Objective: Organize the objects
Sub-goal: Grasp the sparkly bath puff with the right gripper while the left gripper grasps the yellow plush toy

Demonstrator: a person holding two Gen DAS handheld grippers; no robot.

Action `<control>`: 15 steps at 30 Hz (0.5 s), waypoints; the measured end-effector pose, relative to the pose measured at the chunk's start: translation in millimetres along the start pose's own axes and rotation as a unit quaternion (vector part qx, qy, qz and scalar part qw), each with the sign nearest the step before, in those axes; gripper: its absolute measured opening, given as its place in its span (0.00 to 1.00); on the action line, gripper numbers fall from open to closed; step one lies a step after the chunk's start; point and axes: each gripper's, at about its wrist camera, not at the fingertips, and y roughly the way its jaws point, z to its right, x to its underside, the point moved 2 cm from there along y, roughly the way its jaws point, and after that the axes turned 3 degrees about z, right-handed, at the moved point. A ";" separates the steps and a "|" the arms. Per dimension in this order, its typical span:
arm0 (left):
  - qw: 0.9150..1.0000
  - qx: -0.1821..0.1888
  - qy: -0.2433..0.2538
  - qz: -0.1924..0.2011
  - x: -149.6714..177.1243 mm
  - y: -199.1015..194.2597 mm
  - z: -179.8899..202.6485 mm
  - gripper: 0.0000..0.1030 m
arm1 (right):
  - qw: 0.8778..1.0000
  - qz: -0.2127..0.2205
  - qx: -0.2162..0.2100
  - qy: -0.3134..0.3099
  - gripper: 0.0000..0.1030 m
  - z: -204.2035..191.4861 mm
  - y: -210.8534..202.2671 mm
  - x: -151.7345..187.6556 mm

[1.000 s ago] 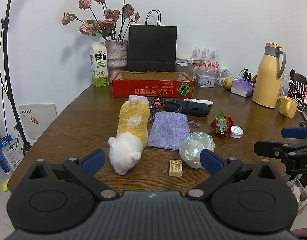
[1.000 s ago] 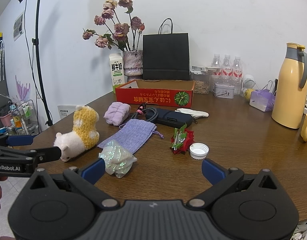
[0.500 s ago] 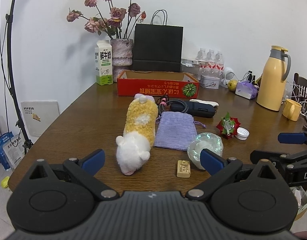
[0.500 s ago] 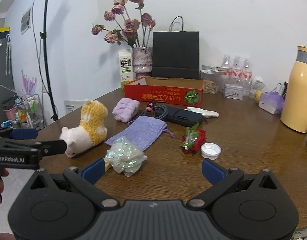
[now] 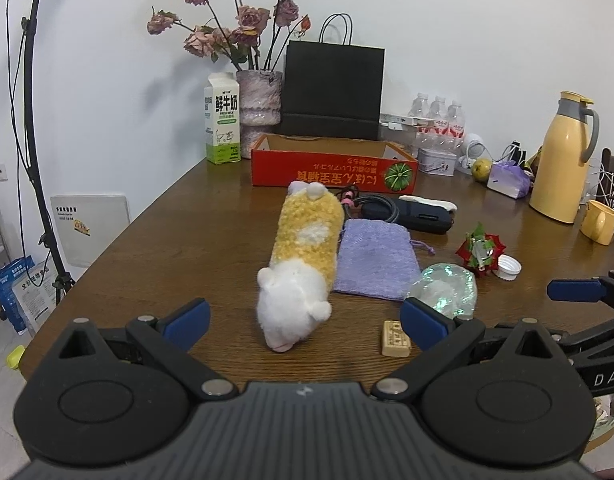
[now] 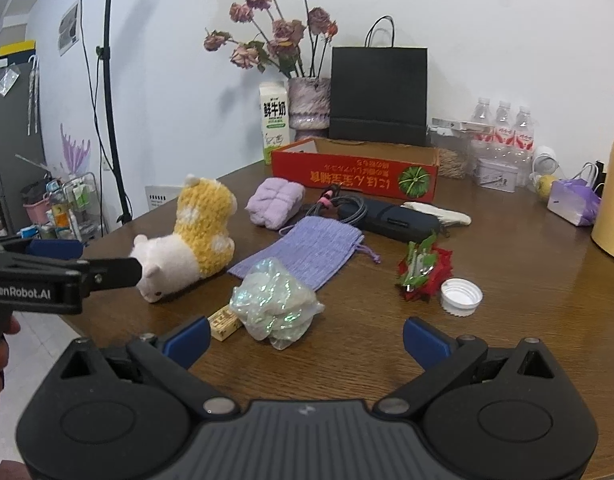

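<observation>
A yellow and white plush toy (image 5: 299,264) lies on the brown table (image 5: 179,232), head toward me. My left gripper (image 5: 305,320) is open just short of its head. Beside it are a purple pouch (image 5: 373,258), a crumpled iridescent wrapper (image 5: 447,290) and a small tan block (image 5: 395,344). My right gripper (image 6: 307,340) is open, just short of the wrapper (image 6: 277,304), with the block (image 6: 224,322) by its left finger. A red paper flower (image 6: 425,272), a white cap (image 6: 461,295), a folded purple cloth (image 6: 275,204) and the plush toy (image 6: 187,240) lie around. The red cardboard box (image 6: 355,174) stands behind.
A black case with a coiled cable (image 5: 407,210) lies before the box. At the back stand a milk carton (image 5: 222,118), a vase of dried roses (image 5: 259,96), a black paper bag (image 5: 333,88) and water bottles (image 5: 439,120). A yellow jug (image 5: 563,164) and mug (image 5: 599,222) are at right.
Both grippers have shifted left and slightly closer to the table objects; the objects themselves have not moved. Both stay open.
</observation>
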 end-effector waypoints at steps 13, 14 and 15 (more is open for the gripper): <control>1.000 -0.007 -0.005 -0.027 4.6 28.7 -12.0 1.00 | 1.000 -0.018 -0.015 -0.019 0.93 -7.8 38.4 -3.0; 1.000 -0.008 -0.006 -0.029 5.0 31.4 -13.0 1.00 | 0.999 -0.020 -0.017 -0.020 0.93 -8.3 42.1 -3.3; 0.999 -0.008 -0.007 -0.032 5.0 34.4 -14.1 1.00 | 0.999 -0.022 -0.019 -0.021 0.93 -8.9 45.3 -3.8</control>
